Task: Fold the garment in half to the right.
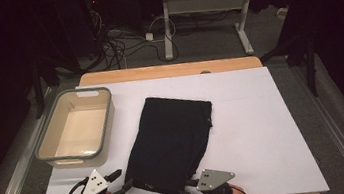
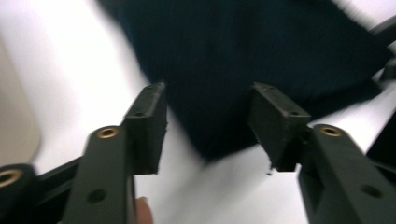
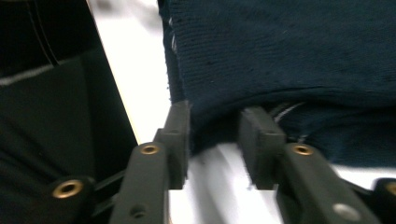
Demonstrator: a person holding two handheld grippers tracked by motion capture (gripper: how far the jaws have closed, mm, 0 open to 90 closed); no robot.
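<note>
both grippers, left (image 1: 118, 182) and right (image 1: 190, 184), stand open with the cloth (image 1: 173, 137) hem just ahead of the jaws, so dragging could crease it.

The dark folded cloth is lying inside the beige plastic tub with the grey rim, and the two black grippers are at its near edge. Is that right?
Not quite. The dark folded cloth lies flat on the white table cover, beside the beige plastic tub with the grey rim, which holds nothing. The high view shows this. The left gripper and right gripper are indeed at its near edge.
</note>
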